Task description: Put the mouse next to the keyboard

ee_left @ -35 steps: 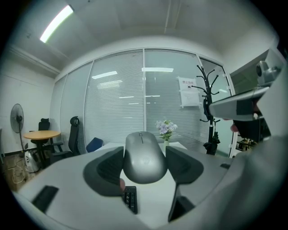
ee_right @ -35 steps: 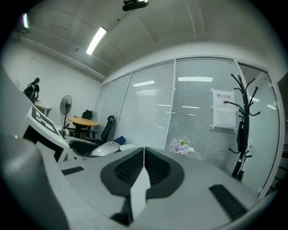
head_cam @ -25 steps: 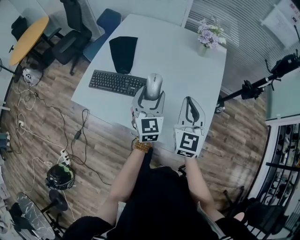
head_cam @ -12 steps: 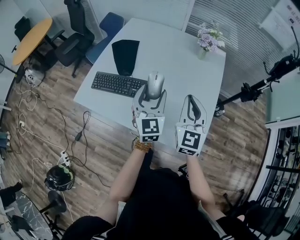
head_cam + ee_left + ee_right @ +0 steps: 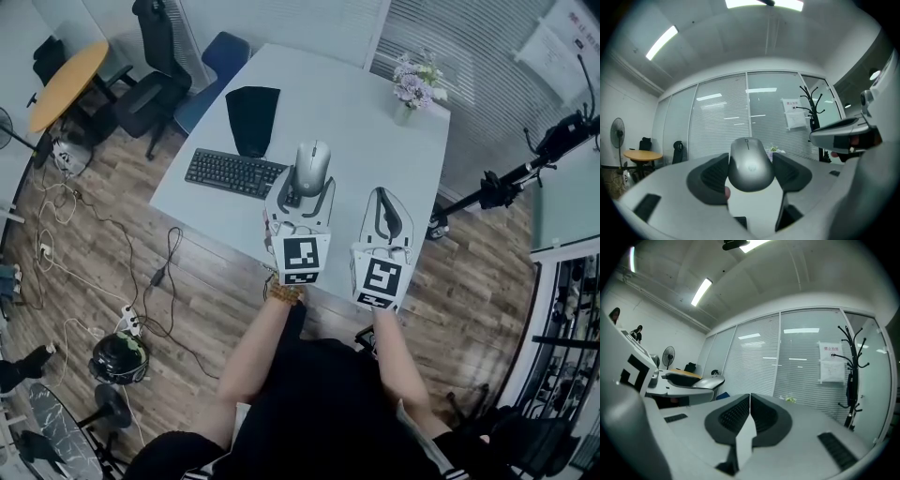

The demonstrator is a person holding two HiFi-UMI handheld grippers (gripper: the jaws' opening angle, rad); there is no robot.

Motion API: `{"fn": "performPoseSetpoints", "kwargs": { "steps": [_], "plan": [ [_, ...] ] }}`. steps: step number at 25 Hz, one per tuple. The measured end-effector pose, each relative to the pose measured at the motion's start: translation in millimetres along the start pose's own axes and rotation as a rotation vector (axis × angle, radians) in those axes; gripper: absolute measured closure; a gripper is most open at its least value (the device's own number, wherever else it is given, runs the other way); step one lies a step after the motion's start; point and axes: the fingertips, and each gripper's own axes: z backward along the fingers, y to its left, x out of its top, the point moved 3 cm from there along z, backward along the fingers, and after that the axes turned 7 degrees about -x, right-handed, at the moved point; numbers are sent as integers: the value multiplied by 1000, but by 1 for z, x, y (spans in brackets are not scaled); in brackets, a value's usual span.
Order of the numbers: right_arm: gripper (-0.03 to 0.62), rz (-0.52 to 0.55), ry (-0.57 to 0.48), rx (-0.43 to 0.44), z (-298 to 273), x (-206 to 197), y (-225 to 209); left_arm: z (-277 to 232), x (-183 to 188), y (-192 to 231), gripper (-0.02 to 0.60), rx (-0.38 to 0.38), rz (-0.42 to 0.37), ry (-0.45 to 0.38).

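My left gripper (image 5: pixel 306 183) is shut on a silver-grey mouse (image 5: pixel 311 167), held above the white table (image 5: pixel 375 122) just right of the black keyboard (image 5: pixel 234 172). In the left gripper view the mouse (image 5: pixel 750 164) sits wedged between the two dark pads (image 5: pixel 708 177), lifted off the tabletop. My right gripper (image 5: pixel 385 217) hangs to the right of it, near the table's front edge, shut with nothing in it; its pads (image 5: pixel 736 416) meet in the right gripper view. The left gripper with the mouse (image 5: pixel 701 381) shows at the left of that view.
A black mouse pad (image 5: pixel 250 117) lies behind the keyboard. A vase of flowers (image 5: pixel 412 82) stands at the table's far right corner. Office chairs (image 5: pixel 155 75) stand left of the table, and a tripod (image 5: pixel 497 183) at its right. Cables (image 5: pixel 103 244) trail over the wooden floor.
The left gripper with the mouse has stayed shut and drifted slightly forward and right over the table. The right gripper has barely moved.
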Motion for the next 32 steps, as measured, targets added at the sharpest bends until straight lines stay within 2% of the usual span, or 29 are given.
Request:
{"fn": "performPoseSetpoints", "kwargs": {
  "steps": [17,32],
  "plan": [
    [592,4,-50,-16,3,22,-12,4,26,-2,284,7,-9,-64],
    [592,3,-59,-17,10,26,-11,12,40,-5,284,6,-18,-95]
  ]
}}
